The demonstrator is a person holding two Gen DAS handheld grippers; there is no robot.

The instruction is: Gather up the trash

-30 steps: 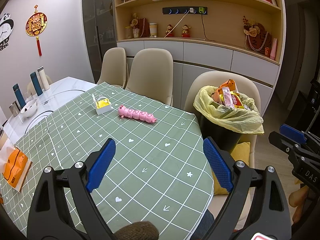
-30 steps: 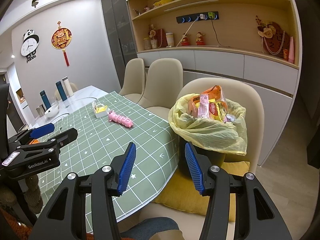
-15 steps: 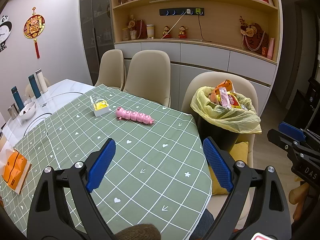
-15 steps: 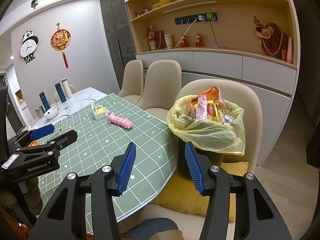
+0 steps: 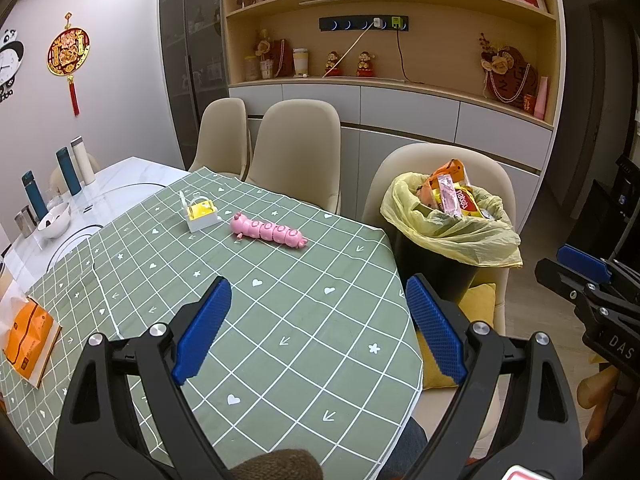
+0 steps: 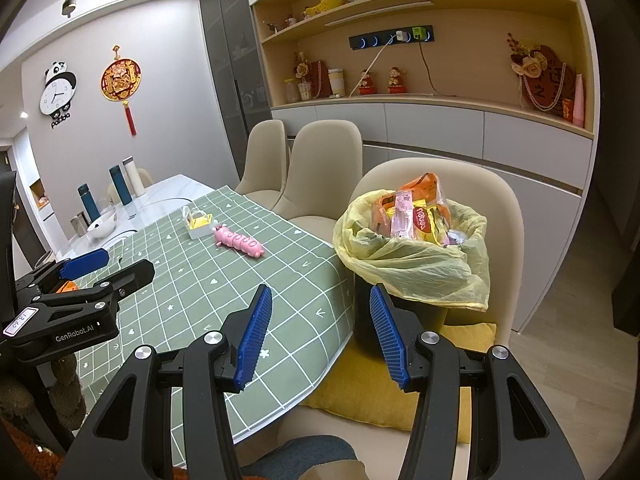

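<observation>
Trash fills the black bin [image 6: 400,320], which stands on a yellow cushion [image 6: 400,392] on a beige chair [image 6: 500,216] just beside the worktop [image 5: 304,320]; its yellow liner bag [image 6: 424,264] folds over the rim, and crumpled wrappers [image 6: 416,212] poke out, one red-and-yellow pack bearing white lettering too distorted to read surely. The left gripper [image 5: 320,328] hangs over the green checked cloth with its blue pads spread wide and nothing between them; the right gripper [image 6: 320,332] is likewise spread and empty, poised at the worktop's edge in front of the bin. From the right wrist view the left gripper's body reads "GenRobot.AI", with a small tag marked "13.60"; from the left wrist view the other gripper's body shows "DAS". On the cloth, well apart from both grippers, lie a pink segmented toy [image 5: 268,232] and, near it, a small white box with yellow contents [image 5: 200,212]. An orange packet [image 5: 28,336] rests at the near left edge.
</observation>
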